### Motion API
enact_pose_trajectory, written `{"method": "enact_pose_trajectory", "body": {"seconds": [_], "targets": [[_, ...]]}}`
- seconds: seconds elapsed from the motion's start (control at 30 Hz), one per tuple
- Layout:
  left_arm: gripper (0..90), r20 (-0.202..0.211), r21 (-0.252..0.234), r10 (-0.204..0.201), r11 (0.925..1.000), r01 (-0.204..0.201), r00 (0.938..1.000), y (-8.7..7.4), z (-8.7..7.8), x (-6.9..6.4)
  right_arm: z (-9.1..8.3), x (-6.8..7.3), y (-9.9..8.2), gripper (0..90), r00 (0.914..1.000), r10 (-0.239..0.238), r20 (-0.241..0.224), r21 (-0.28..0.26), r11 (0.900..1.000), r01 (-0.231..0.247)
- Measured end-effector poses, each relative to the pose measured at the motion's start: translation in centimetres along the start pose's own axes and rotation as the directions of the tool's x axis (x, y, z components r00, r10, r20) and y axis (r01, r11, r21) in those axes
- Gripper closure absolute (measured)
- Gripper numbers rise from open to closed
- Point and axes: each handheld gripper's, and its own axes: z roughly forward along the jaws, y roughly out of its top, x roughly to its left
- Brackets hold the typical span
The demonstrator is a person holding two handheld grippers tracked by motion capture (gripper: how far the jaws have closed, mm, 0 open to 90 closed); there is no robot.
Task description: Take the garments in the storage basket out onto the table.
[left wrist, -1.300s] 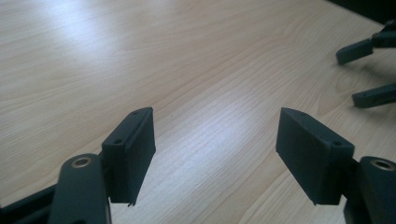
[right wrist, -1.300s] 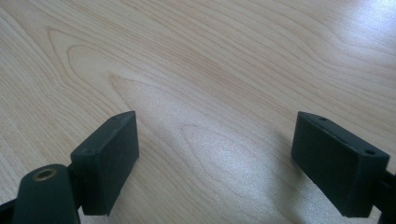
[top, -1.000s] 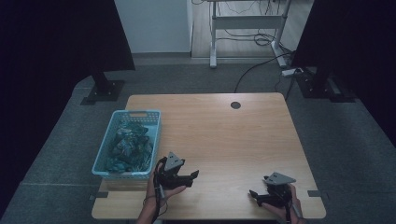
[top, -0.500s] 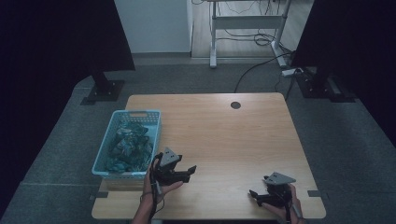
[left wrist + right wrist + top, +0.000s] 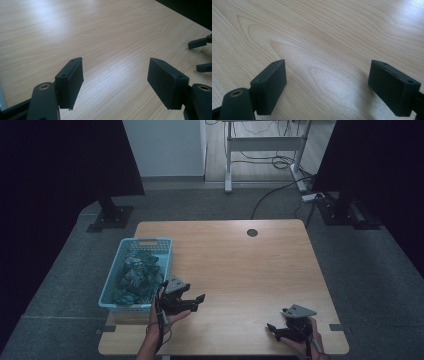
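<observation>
Pale wood-grain laminate forms the top of the table, on which a light blue plastic basket is set at the left edge, filled with crumpled dark green pieces whose exact kind cannot be told. The left gripper is held in the person's left hand just beside the basket's near right corner, apart from its rim, with the jaws pointed rightward across the bare wood. In the left gripper view the two black jaws are seen spread wide, nothing between them, and only the table surface is shown beneath. The right gripper is held low near the table's front right corner, well apart from the basket and from the left gripper; its jaws are likewise seen parted and empty in the right gripper view, close above the wood. At the right edge of the left gripper view, the tips of the right gripper are caught farther off. A round dark cable hole is set into the far side of the table.
</observation>
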Motion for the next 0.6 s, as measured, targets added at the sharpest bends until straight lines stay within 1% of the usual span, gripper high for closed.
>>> {"method": "enact_pose_trajectory", "body": {"seconds": [0.23, 0.4, 0.47, 0.53, 0.6], "targets": [[28.4, -0.012, 0.008, -0.003, 1.0000, 0.003, 0.9999, 0.3, 0.0, 0.4, 0.0, 0.0, 0.0, 15.2, 1.0000, 0.000, 0.000, 0.000, 1.0000, 0.000], [28.4, -0.028, 0.000, -0.003, 1.0000, 0.003, 0.9996, 0.5, -0.6, 1.0, 0.0, 0.0, 0.0, 15.2, 1.0000, 0.000, 0.000, 0.000, 1.0000, 0.000], [28.6, -0.041, -0.002, -0.006, 1.0000, 0.006, 0.9991, 0.5, -0.9, 1.2, 0.0, 0.0, 0.0, 15.2, 1.0000, 0.000, 0.000, 0.000, 1.0000, 0.000], [28.7, -0.065, 0.000, -0.014, 0.9999, 0.014, 0.9978, 0.5, -1.1, 1.6, 0.0, 0.0, 0.0, 15.2, 1.0000, 0.000, 0.000, 0.000, 1.0000, 0.000], [28.7, -0.059, -0.010, -0.024, 0.9997, 0.023, 0.9980, 0.6, -1.3, 1.9, 0.0, 0.0, 0.0, 15.2, 1.0000, 0.000, -0.001, 0.000, 1.0000, 0.000]]}}
